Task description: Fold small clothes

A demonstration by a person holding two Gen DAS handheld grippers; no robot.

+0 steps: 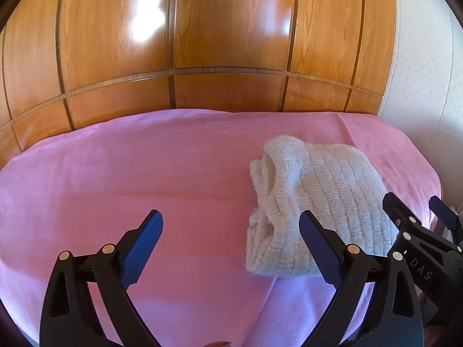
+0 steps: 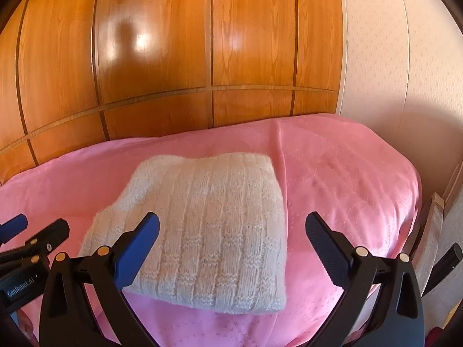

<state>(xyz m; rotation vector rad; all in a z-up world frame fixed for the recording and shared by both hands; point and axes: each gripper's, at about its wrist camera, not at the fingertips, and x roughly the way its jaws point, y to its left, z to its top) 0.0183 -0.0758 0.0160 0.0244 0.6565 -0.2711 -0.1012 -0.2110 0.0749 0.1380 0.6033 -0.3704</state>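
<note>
Lying folded into a thick, roughly square bundle, the white ribbed knit garment [image 2: 202, 231] rests on the pink quilted bedspread [image 2: 347, 179], toward the right half of the bed. Its rolled neck edge faces left, where layers of wool bunch up. Behind the bed stands a glossy orange-brown wooden panelled wardrobe [image 1: 202, 43], and a pale dotted wall [image 2: 405, 72] closes the right side. The left gripper [image 1: 231, 248] hovers above the bedspread with its blue-padded jaws spread wide, holding nothing; its right finger overlaps the garment's near left corner in view. The right gripper [image 2: 231, 248] hangs over the garment's near edge, jaws likewise wide apart and gripping nothing, the left finger above the wool.
</note>
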